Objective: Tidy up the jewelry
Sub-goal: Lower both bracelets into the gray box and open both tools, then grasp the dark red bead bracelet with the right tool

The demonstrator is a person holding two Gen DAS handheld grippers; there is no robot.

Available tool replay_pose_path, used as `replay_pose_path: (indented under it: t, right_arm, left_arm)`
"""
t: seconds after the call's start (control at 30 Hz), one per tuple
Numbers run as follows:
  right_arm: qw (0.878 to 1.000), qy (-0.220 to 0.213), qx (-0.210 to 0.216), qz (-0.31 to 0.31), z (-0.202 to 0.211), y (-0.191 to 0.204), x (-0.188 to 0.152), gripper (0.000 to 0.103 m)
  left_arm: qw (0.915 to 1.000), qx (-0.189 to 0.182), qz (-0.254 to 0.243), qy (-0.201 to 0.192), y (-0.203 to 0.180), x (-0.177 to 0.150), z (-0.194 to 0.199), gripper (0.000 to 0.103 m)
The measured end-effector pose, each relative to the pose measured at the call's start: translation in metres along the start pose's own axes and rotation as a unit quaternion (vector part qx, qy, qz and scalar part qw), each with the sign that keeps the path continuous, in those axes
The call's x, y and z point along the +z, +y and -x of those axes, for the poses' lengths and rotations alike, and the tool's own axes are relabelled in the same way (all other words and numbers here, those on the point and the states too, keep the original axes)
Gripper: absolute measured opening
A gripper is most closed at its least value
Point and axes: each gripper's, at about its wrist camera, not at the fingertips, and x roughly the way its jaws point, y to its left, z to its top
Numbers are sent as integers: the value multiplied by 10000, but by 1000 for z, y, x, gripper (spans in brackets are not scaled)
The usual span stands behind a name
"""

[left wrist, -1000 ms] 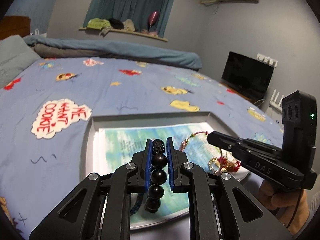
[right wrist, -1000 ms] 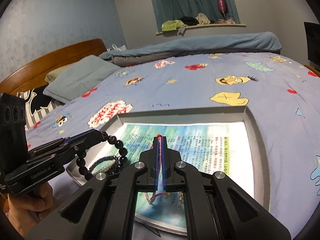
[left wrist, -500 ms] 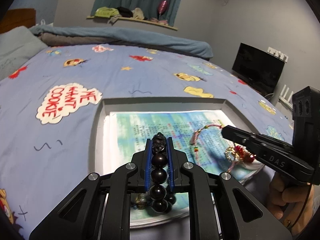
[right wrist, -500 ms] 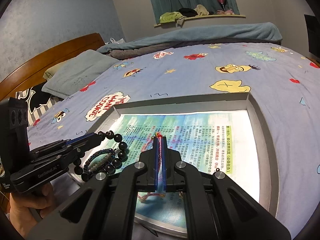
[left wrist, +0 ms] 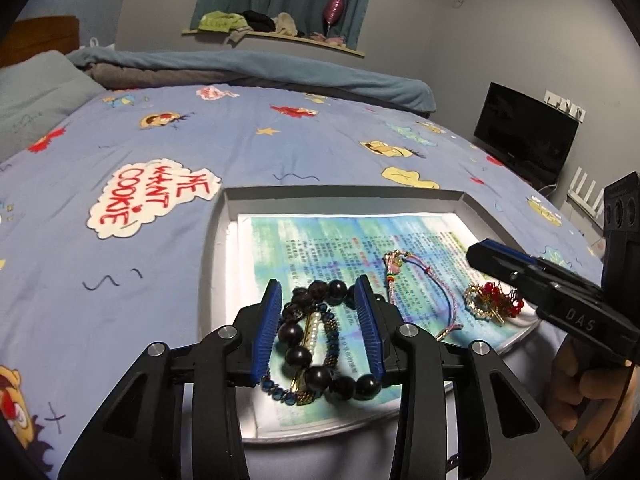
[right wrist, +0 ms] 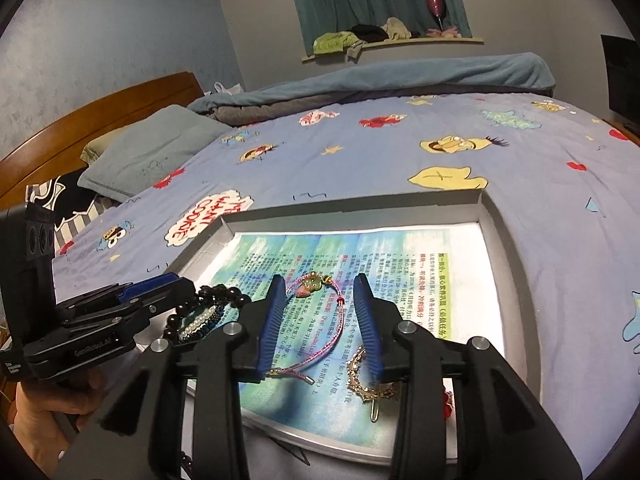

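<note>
A shallow grey tray [left wrist: 216, 240] lined with a printed sheet lies on the bed. My left gripper [left wrist: 318, 294] is open just above a black bead bracelet [left wrist: 302, 356], which lies on the sheet over a pearl and gold clip [left wrist: 310, 330] and a dark blue bead bracelet [left wrist: 276, 390]. My right gripper [right wrist: 320, 286] is open over a pink cord bracelet [right wrist: 320, 338], which lies flat on the sheet; it also shows in the left wrist view [left wrist: 416, 284]. A gold and red hair ornament [left wrist: 494, 304] rests near the tray's right edge.
The tray [right wrist: 494, 220] sits on a blue cartoon-print bedspread [left wrist: 120, 152]. A pillow [right wrist: 152, 156] and wooden headboard [right wrist: 100, 108] lie to the left, a folded blanket [left wrist: 248, 68] at the far side, a black TV [left wrist: 524, 136] at right.
Both grippers have opened and let go. The black bead bracelet dropped from the left gripper onto the sheet, and the pink cord bracelet dropped from the right one.
</note>
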Motion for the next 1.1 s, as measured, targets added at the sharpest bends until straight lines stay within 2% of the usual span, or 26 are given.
replay_pose_path:
  t: [0.33, 0.4, 0.43, 0.77, 0.97, 1.03, 1.1]
  right_arm:
    - [9991, -292, 181, 245, 33, 11, -14, 38]
    - [9986, -326, 231, 334, 42, 17, -20, 38]
    - [9983, -334, 260, 393, 46, 20, -22, 38]
    - [9958, -232, 407, 787, 71, 45, -51, 38]
    - [9943, -56, 568, 899, 81, 50, -67, 40]
    - [9935, 16, 612, 961, 82, 52, -72, 46]
    - [9925, 73, 660, 1025, 83, 56, -76, 46]
  left_arm:
    - [9995, 1, -267, -173, -5, -6, 29, 42]
    - [9994, 0, -219, -278, -2, -7, 37, 74]
    - [9992, 6, -220, -335, -1, -8, 42, 75]
    - [9987, 17, -306, -405, 7, -22, 79, 77]
    - [9987, 34, -473, -162, 6, -53, 99, 77]
    - [9984, 76, -554, -78, 4, -66, 107, 77]
    - [9980, 159, -604, -67, 3, -79, 118, 77]
